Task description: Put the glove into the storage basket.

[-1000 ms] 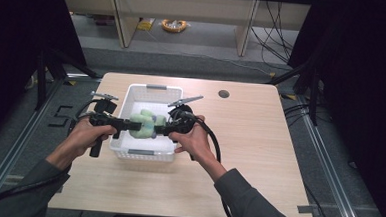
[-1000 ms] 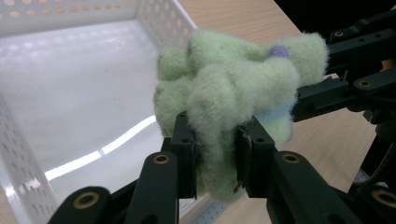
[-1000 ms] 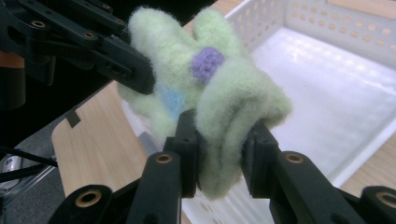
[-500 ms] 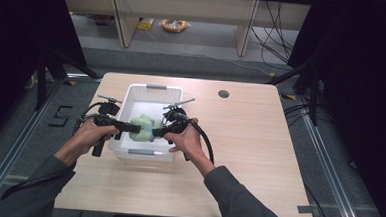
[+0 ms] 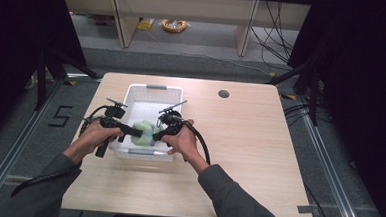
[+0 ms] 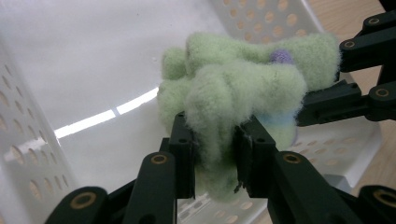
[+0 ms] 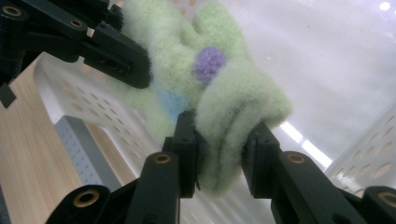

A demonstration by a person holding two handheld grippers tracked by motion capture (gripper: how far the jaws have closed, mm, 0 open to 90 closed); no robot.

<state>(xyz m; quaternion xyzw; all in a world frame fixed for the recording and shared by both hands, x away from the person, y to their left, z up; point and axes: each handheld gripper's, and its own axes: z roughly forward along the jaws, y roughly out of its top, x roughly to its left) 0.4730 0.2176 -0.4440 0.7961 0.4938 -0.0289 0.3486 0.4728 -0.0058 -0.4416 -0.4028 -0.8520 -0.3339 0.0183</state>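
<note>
**Both grippers sink the green fleece into the bin**

Lower than a second ago, both grippers had dropped with the fleece [image 5: 143, 133] from above the bin's rim to down inside it, and my hands had drawn back toward the near wall. I had the left gripper [image 5: 135, 132] and the right gripper [image 5: 155, 135] pointing at each other across the bin [image 5: 154, 88], the soft green bundle strung between their tips.

Along the left gripper [image 6: 215, 154], the jaws stood closed to a narrow gap with a thick fold of fleece pinched between them; the pile bulged out above and below the pads, so the grip looked firm. Beyond those jaws the rest of the cloth ran on to the other gripper's black links, which came in from the right of that view. Along the right gripper [image 7: 223, 156] it was the same: jaws nearly together, a fat roll of fleece [image 7: 219, 93] squeezed between them, a purple dot and a pale blue patch just past the tips.

I judged I held it at two ends because the piece is limp: one grip would let it hang and drag over the wall. Under both pairs of jaws lay the bin's bare white floor, perforated walls to either side. Whether the cloth touched that floor I could not tell.
</note>
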